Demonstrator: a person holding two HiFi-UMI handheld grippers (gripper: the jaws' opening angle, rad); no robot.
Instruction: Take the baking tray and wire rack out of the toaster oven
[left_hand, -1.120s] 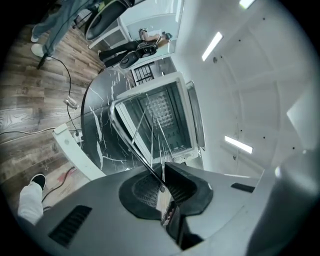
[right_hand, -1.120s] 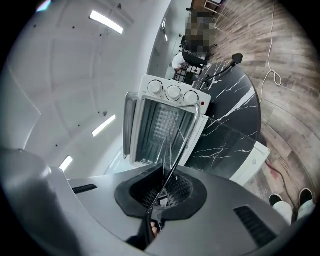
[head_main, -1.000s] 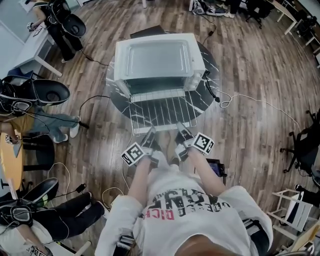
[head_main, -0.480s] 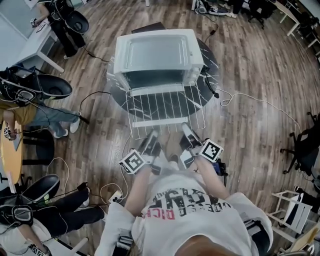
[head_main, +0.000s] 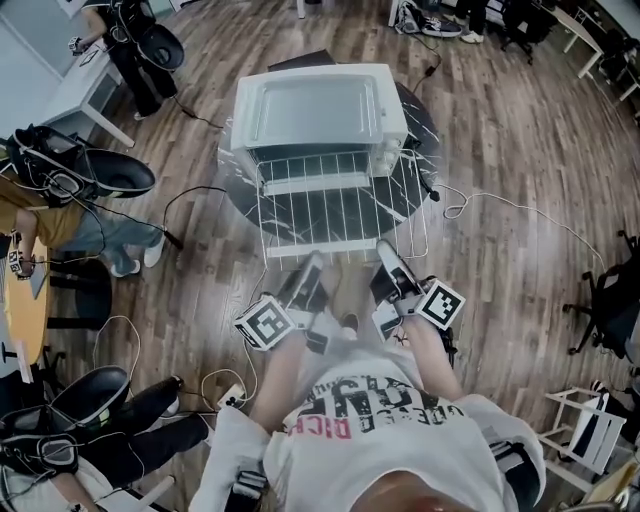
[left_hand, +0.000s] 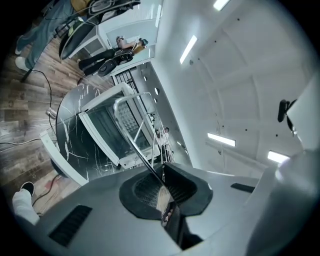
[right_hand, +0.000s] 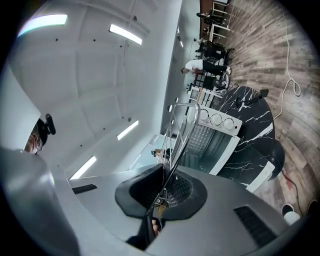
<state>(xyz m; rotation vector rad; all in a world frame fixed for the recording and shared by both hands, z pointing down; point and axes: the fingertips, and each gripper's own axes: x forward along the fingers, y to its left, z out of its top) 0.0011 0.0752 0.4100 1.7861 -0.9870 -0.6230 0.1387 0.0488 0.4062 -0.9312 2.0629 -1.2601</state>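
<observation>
Left gripper (head_main: 313, 262) and right gripper (head_main: 386, 250) each clamp the wire rack (head_main: 320, 248), held before the open toaster oven (head_main: 315, 110).

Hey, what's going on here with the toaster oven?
A person has a gripper in each hand. The left gripper and the right gripper are both shut on the near edge of the wire rack. The rack is held roughly level in the air in front of the toaster oven, which sits with its door open on a round black table. The rack looks drawn out of the oven. No baking tray shows from here.
</observation>
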